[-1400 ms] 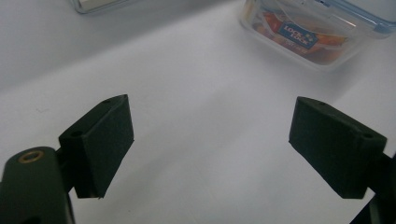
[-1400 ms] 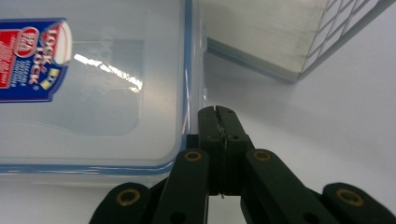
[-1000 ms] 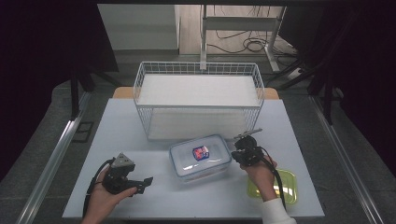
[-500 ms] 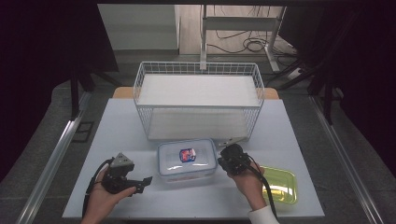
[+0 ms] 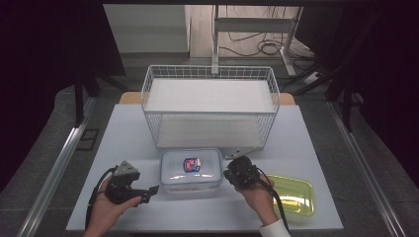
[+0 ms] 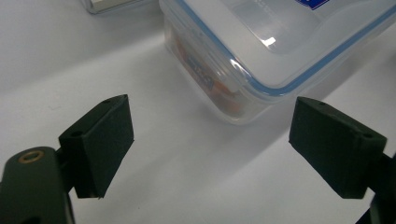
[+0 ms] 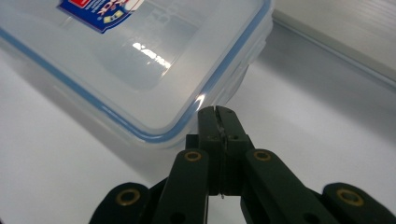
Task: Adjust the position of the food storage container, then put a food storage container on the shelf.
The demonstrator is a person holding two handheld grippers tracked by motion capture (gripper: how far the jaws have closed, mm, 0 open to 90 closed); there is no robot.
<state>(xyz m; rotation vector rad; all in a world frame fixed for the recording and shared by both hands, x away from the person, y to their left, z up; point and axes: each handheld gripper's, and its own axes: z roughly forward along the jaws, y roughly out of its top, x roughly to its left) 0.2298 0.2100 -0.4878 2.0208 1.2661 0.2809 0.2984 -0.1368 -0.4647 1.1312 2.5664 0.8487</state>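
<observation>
- My left gripper [image 6: 210, 149]: jaws wide apart, empty, just beside the clear lidded container [image 5: 191, 169].
- My right gripper [image 7: 218, 116]: jaws pressed together, tips against the container's rim.
- Container: on the table [image 5: 316, 148], before the wire basket [image 5: 210, 81].

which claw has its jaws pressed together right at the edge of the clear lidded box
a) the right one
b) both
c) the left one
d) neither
a: in the right gripper view the right claw has its jaws shut against each other at the blue-rimmed edge of the box, while the left claw stands wide open short of the box's corner.
</observation>
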